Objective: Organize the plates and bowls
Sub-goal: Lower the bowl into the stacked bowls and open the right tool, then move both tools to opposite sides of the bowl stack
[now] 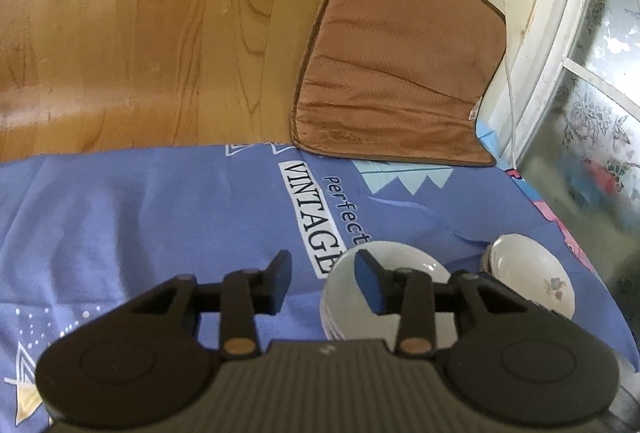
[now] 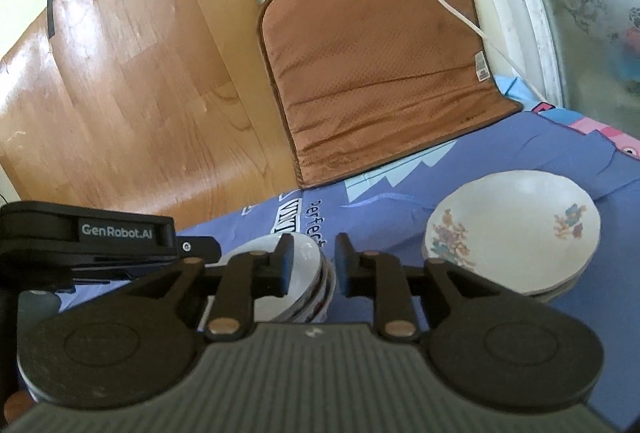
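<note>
While both hand-held grippers (image 1: pixel 324 283) (image 2: pixel 312 265) hang released, bowl stack (image 2: pixel 304 273), plate stack (image 2: pixel 516 233), brown cushion (image 2: pixel 384 73) behind

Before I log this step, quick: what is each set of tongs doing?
Left tongs: open, holding nothing, by the bowl stack.
Right tongs: open, holding nothing, between the bowl stack and the plates.

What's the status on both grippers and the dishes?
Left gripper and right gripper: jaws open, nothing held. Bowl stack and floral plate stack side by side on blue cloth. Nothing in the way.
</note>
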The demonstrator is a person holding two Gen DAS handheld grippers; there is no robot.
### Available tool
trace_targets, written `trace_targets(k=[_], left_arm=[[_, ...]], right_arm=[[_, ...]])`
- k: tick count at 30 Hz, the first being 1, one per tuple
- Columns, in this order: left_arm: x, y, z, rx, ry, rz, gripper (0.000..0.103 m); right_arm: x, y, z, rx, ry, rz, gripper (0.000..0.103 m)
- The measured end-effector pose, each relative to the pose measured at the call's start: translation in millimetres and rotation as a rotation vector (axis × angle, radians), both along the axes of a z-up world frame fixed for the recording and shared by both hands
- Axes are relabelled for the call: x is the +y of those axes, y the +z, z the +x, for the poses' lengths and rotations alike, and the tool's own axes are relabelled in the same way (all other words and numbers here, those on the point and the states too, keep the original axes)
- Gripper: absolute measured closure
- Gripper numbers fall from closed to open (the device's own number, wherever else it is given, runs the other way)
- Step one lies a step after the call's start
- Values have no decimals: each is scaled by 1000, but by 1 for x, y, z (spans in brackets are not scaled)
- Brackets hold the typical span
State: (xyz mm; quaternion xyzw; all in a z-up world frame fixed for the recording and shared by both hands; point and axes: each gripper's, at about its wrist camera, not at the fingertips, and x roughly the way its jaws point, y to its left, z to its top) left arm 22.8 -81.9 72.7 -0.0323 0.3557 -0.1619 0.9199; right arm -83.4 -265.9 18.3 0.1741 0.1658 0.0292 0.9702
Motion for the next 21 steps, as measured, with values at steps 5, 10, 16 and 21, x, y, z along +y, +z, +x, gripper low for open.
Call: trace_targets(k=[5, 10, 16, 21], left_arm=[[5, 0, -10, -2, -6, -10, 64], [20, -6, -32, -33, 17, -19, 62], [36, -14, -58, -98, 59, 34, 60], [40, -2, -68, -148, 45, 59, 36]], right_arm=[[0, 6, -10, -13, 19, -3, 77], [3, 1, -26, -20, 27, -14, 74], [10, -11, -40, 20, 64, 11, 68], [11, 4, -32, 73, 148, -26, 60]])
